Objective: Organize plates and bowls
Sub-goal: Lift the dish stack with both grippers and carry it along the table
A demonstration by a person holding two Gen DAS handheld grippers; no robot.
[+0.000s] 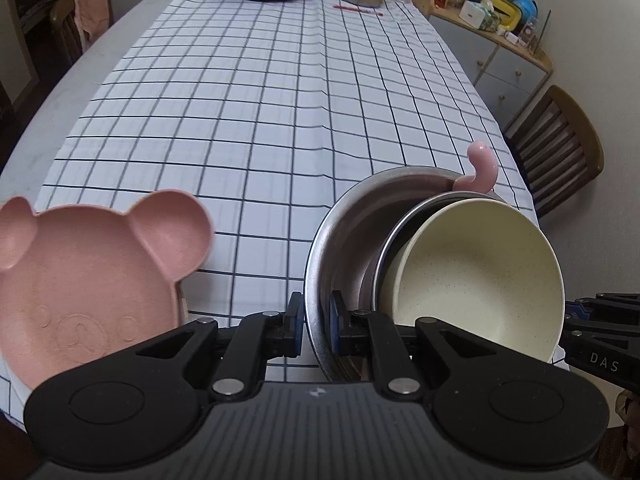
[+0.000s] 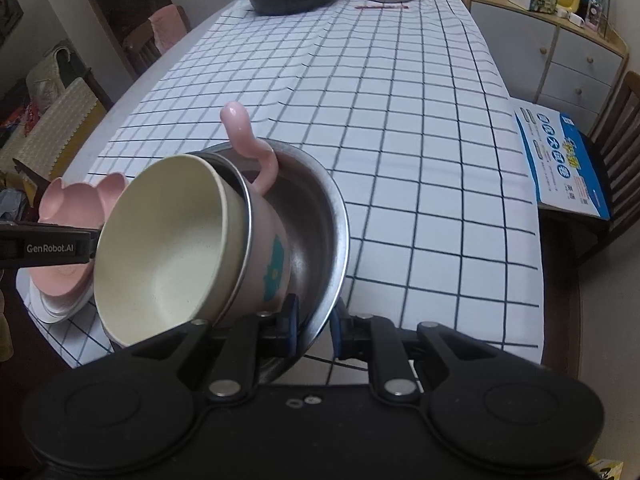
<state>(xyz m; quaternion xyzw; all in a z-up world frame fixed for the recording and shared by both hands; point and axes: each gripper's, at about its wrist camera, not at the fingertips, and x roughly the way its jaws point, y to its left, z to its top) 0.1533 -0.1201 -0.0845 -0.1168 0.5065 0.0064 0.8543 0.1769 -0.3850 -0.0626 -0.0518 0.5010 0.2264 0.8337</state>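
"DAS" stands in white on the right gripper [image 1: 600,344], at the left wrist view's edge. "GenRobot.AI" stands in white on the left gripper [image 2: 48,248]. The blue-white box [image 2: 560,160] bears unreadable print.

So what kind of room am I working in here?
Most likely a home dining room: a long table under a checked tablecloth, wooden chairs around it, and a cluttered sideboard against the wall.

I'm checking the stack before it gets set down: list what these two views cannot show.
- Underside of the steel bowl: both views, hidden by its own wall and the grippers.
- Pink cup: interior covered by the cream bowl.
- Plates under the bear plate: right view, too little visible to count.
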